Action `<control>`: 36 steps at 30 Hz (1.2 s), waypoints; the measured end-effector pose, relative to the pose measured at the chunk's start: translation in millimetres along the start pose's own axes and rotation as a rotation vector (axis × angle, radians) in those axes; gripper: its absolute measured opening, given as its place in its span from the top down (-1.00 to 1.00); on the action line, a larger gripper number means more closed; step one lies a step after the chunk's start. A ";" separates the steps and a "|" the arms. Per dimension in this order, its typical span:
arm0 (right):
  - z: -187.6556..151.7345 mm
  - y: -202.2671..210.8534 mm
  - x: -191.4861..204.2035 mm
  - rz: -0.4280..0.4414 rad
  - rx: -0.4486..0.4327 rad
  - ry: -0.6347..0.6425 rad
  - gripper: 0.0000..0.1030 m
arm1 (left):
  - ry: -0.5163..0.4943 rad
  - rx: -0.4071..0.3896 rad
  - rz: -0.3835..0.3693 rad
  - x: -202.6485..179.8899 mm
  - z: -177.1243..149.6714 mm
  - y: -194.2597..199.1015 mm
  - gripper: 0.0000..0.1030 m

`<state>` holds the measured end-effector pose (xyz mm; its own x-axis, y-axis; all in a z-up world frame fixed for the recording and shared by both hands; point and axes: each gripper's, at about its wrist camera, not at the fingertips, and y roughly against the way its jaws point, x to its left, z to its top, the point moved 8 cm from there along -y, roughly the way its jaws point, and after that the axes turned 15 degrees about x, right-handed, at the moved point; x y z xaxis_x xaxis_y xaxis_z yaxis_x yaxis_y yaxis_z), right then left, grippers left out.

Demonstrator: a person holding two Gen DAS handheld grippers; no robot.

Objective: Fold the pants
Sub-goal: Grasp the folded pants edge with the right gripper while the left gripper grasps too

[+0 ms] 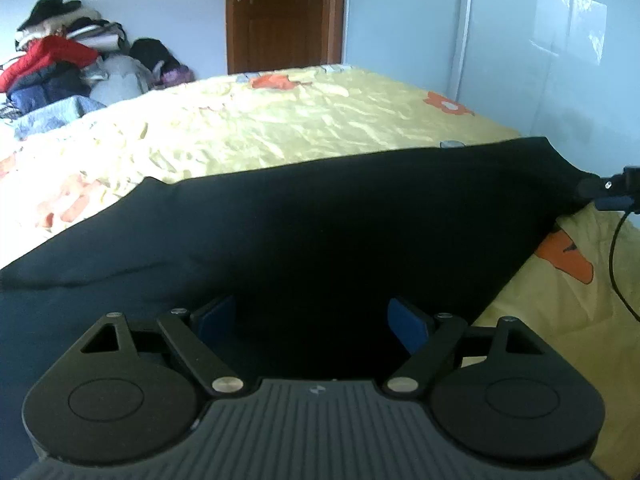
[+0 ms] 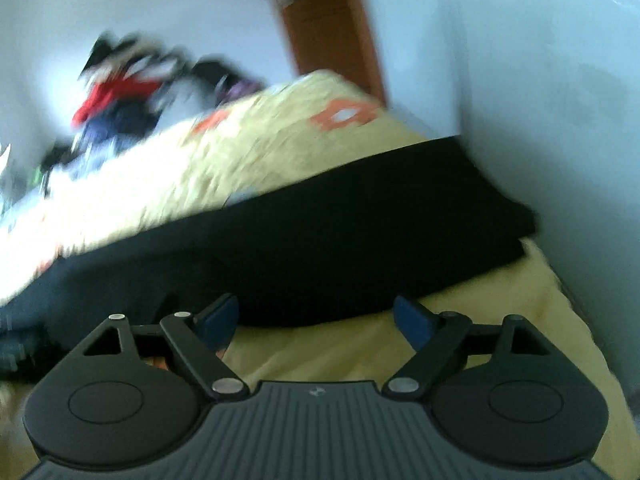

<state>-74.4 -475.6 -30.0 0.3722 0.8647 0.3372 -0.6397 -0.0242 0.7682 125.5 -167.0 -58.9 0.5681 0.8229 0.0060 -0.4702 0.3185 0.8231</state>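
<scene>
Blue pads on my left gripper (image 1: 314, 322) stand wide apart, right over the black pants (image 1: 320, 232). My right gripper (image 2: 316, 322) is wide too, holding nothing, with the pants just in front. They lie flat across the yellow bed cover (image 1: 280, 128).
</scene>
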 end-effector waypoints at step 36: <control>-236.0 -68.6 525.9 0.191 -0.182 1.706 0.02 | 0.862 -0.089 0.024 281.9 -151.0 167.5 -0.73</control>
<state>6.5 99.2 -33.8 -0.7113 0.3741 -0.5950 -0.6932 -0.2333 0.6820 104.9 189.5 -5.1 -0.1357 0.8880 -0.4393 -0.5471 0.3026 0.7805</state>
